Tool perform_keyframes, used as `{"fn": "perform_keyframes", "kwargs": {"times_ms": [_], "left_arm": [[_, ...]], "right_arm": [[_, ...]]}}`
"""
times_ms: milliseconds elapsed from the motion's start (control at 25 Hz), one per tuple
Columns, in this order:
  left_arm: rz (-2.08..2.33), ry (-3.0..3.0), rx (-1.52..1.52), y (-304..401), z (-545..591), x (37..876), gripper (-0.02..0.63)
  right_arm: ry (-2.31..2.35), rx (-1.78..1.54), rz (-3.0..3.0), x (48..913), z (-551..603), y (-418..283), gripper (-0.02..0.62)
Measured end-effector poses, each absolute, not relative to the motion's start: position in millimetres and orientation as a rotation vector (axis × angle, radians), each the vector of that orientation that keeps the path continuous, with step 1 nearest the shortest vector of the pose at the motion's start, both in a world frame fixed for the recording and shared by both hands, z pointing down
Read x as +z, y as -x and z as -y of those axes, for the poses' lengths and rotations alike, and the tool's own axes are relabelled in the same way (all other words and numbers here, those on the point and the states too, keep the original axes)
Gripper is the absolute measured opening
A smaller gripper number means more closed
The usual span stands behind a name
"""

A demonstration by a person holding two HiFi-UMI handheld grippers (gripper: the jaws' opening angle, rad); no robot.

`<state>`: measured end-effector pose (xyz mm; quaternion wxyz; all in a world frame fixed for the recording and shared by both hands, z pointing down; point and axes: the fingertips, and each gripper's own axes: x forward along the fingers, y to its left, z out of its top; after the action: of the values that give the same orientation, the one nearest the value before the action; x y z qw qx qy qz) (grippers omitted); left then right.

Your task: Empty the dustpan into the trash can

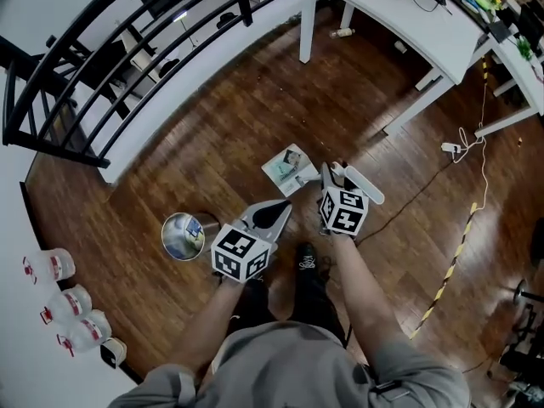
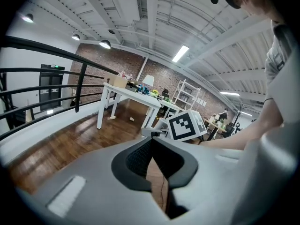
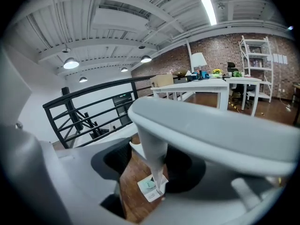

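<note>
The white dustpan (image 1: 291, 169) we saw held scraps, its handle (image 3: 152, 146) between spread jaws of the right gripper (image 1: 336, 175); left gripper (image 1: 276, 213) jaws pressed together near the trash can (image 1: 170, 240).

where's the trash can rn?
Head view, left of centre: the trash can stands on the wood floor, just left of the left gripper, with plastic bottles further left.
</note>
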<state>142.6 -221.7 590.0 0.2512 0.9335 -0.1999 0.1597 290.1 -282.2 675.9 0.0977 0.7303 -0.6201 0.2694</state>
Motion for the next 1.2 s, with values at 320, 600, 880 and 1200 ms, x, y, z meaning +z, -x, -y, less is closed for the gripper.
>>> {"fn": "perform_keyframes", "kwargs": {"times_ms": [320,600,880,1200], "left_arm": [[0.632,-2.528,0.403,-129,235,583,0.003],[0.763,-2.496,0.417,-99,227,582,0.003],[1.011,-2.423,0.394,-55,204,573,0.003],[1.374,-2.313,0.320,33,168,535,0.005]], "right_arm": [[-2.071,0.702,1.947,652,280,-284,0.199],[-1.946,0.609,2.128,601,267,-276,0.199],[-1.717,0.476,2.401,531,266,-229,0.199],[-1.347,0.275,2.741,427,264,-122,0.198]]}}
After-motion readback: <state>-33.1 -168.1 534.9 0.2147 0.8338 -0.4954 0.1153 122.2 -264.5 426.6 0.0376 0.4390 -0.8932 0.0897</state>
